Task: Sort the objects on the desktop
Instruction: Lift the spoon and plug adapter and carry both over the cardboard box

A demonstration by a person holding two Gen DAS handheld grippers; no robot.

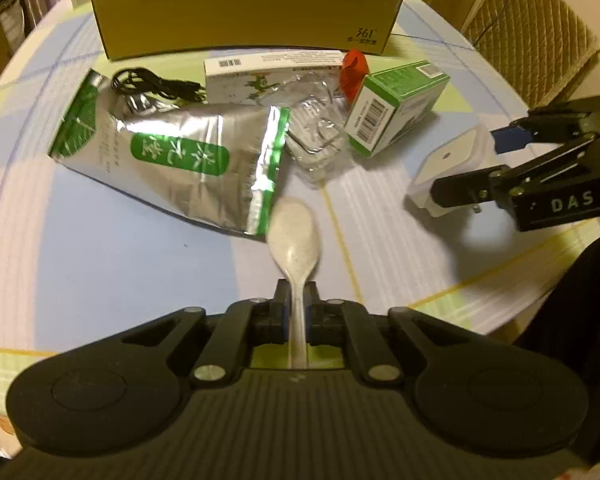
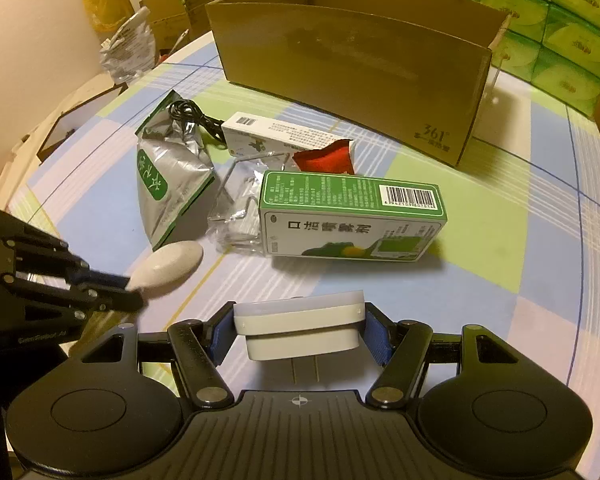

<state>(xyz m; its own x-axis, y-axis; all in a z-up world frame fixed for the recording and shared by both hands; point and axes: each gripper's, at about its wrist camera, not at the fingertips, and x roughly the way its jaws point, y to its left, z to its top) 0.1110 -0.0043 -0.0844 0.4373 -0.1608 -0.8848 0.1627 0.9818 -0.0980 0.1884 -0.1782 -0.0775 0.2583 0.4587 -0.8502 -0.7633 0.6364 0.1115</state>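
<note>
spoon point(image 1: 296, 240) lengthwise, bowl toward foil pouch point(image 1: 172, 152)

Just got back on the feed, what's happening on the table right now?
A person is sorting desk clutter with two handheld grippers. The left gripper is shut on the handle of a pale spoon, its bowl pointing toward the silver and green pouch. The right gripper is clamped on a white plug adapter, prongs facing the camera. A green box, clear plastic packaging, a black cable and other bits lie before the open cardboard box.
</note>
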